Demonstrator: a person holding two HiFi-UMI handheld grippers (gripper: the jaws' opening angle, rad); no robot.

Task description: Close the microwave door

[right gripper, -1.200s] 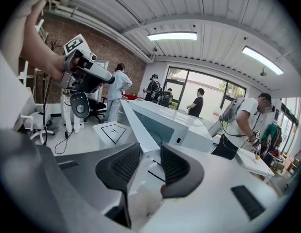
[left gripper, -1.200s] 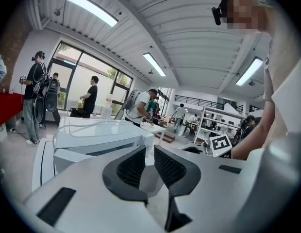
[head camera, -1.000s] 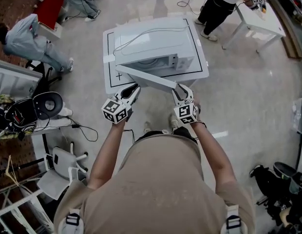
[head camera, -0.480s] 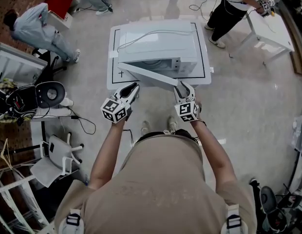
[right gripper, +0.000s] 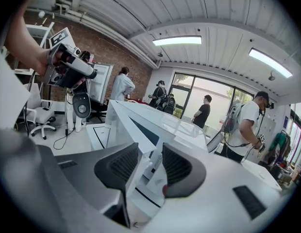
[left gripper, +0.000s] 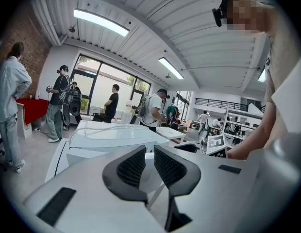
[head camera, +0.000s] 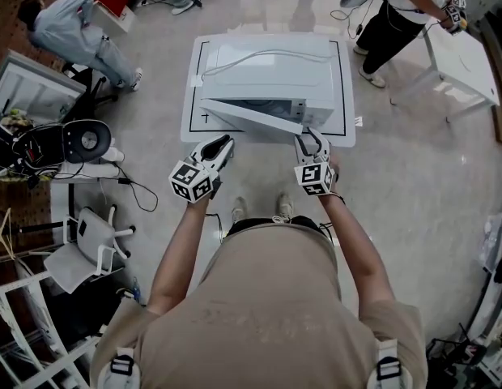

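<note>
A white microwave [head camera: 263, 75] stands on a white table [head camera: 194, 128] in front of me. Its door [head camera: 251, 116] is hinged at the left and hangs partly open, slanting toward me. My right gripper [head camera: 310, 140] is at the door's free end. In the right gripper view the door [right gripper: 126, 125] has its edge between the right gripper's [right gripper: 150, 147] jaws, against the left pad. These jaws have just been opening and do not pinch it. My left gripper [head camera: 219, 146] hovers at the table's front, jaws barely apart, nothing between them [left gripper: 149, 147].
People stand around: one in light clothes [head camera: 65, 23] at the far left, another [head camera: 397, 14] at the far right by a white table [head camera: 470, 55]. A round fan-like device [head camera: 85, 140], a floor cable [head camera: 142, 193] and a white chair [head camera: 85, 241] are to my left.
The door has swung nearer the microwave's front. My right gripper has moved forward with its free end. The left gripper has stayed in place.
</note>
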